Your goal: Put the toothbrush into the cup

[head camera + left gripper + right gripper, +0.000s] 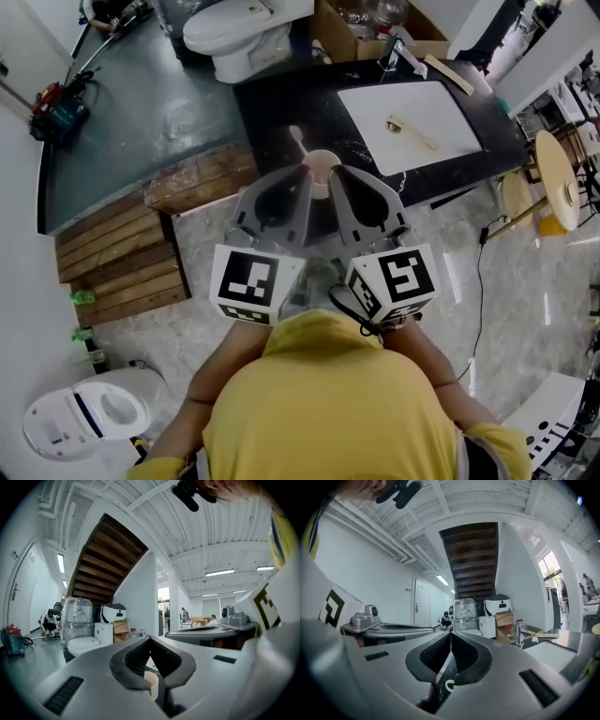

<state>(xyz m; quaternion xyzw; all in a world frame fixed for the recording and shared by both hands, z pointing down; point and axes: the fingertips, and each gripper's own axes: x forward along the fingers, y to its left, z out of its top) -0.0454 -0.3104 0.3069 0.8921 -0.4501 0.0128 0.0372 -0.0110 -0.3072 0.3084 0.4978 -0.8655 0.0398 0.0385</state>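
Head view: cup (pixel 322 172) before sink (pixel 375 111); toilet (pixel 246 30) beyond, pallet (pixel 117 262) left.

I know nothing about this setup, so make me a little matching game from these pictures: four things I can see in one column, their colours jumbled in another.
Things:
1. cup
2. countertop
3. person's shirt
4. wooden pallet

Colours:
A. yellow
B. brown
C. pale beige
D. black

Pairs: 1-C, 2-D, 3-A, 4-B
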